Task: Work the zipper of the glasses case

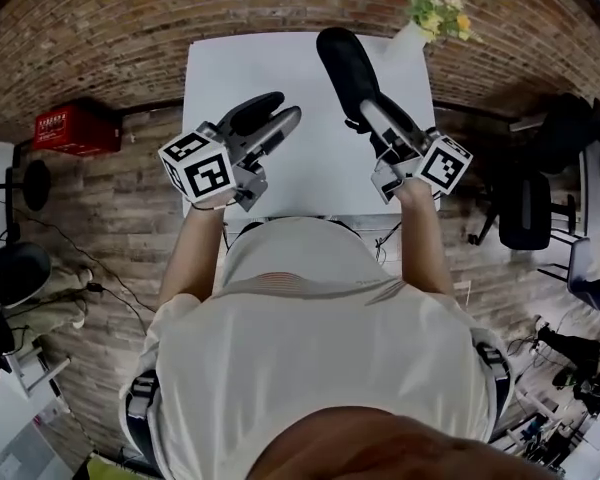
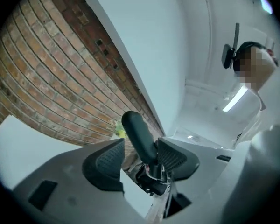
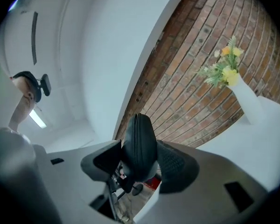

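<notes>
We hold the glasses case (image 1: pixel 346 63) in the right tool (image 1: pixel 372 110). Its two pads press on the case's lower end from both sides. The rest of the black case juts out past the fingertips, raised off the white surface (image 1: pixel 305 173) and over its far half in the head view. In the right gripper view the zipper seam runs up the narrow edge that faces the camera. We cannot make out the slider there.

The left tool (image 1: pixel 280 111) stands spread, with nothing pinched between its ribbed pads (image 2: pixel 105 161). In the left gripper view the case shows in the gap, close to the right-hand pad. It seems to stand beyond the fingertips rather than between them, and the head view shows the two tools apart, side by side over the near half of the surface. Both hands grip the handles at the near edge.

At the far right corner of the surface stands a white vase of yellow flowers (image 1: pixel 432 13) before a brick wall (image 1: pixel 130 28). A red crate (image 1: pixel 75 128) sits on the floor to the left, and a black chair (image 1: pixel 525 213) to the right.
</notes>
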A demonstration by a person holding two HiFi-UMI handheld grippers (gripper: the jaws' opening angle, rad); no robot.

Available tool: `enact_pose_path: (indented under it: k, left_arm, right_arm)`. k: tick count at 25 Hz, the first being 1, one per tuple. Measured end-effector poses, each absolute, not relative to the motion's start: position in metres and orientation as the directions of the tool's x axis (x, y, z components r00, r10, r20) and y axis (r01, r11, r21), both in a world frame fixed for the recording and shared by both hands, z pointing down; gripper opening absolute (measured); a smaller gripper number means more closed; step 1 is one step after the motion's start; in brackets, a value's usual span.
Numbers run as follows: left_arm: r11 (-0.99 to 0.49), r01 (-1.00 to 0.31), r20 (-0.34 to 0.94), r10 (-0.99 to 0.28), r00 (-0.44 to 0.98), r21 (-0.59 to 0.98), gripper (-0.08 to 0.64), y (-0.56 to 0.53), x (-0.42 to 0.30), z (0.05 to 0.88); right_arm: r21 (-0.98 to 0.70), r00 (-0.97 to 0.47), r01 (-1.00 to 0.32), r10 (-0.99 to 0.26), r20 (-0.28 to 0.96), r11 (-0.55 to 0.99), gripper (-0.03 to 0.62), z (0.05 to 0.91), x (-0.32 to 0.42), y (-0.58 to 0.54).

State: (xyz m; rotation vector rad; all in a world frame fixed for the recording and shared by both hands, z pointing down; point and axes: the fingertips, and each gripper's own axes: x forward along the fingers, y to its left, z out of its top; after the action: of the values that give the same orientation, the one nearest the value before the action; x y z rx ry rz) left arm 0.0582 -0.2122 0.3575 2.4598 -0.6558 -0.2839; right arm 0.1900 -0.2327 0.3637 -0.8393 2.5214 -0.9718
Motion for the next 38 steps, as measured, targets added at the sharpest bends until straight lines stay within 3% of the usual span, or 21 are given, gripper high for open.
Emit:
enact_pose_path:
  k: [5, 13, 21, 26, 38]
  left_arm:
    - [-0.765, -0.217, -0.122, -0.359, 0.925, 0.607, 0.271, -0.204, 0.072, 0.34]
    - [-0.819, -0.046, -0.205, -0.197, 0.959, 0.573, 0.295, -0.185, 0.079, 0.314]
    - [-0.814, 0.072, -0.269, -0.105, 0.957, 0.576, 0.295, -0.162, 0.088, 0.308]
    - [-0.819, 0.078, -0.293, -0.113, 0.949, 0.568, 0.295, -0.157, 0.091, 0.307]
    - [-0.789, -0.015, -0.284, -0.239, 0.928, 0.614, 0.27, -0.171, 0.079, 0.32]
  right_arm:
    - [-0.679, -0.867, -0.27, -0.479, -0.137, 0.683, 0.29, 0.348, 0.164, -0.21]
    - [-0.678, -0.948, -0.042, -0.243, -0.205, 0.734, 0.29, 0.334, 0.127, -0.169]
    - [-0.681, -0.968, 0.063, -0.121, -0.219, 0.729, 0.29, 0.335, 0.109, -0.146]
    - [-0.703, -0.978, 0.093, -0.068, -0.198, 0.705, 0.291, 0.342, 0.097, -0.135]
    - [-0.676, -0.977, -0.003, -0.147, -0.155, 0.737, 0.295, 0.345, 0.095, -0.143]
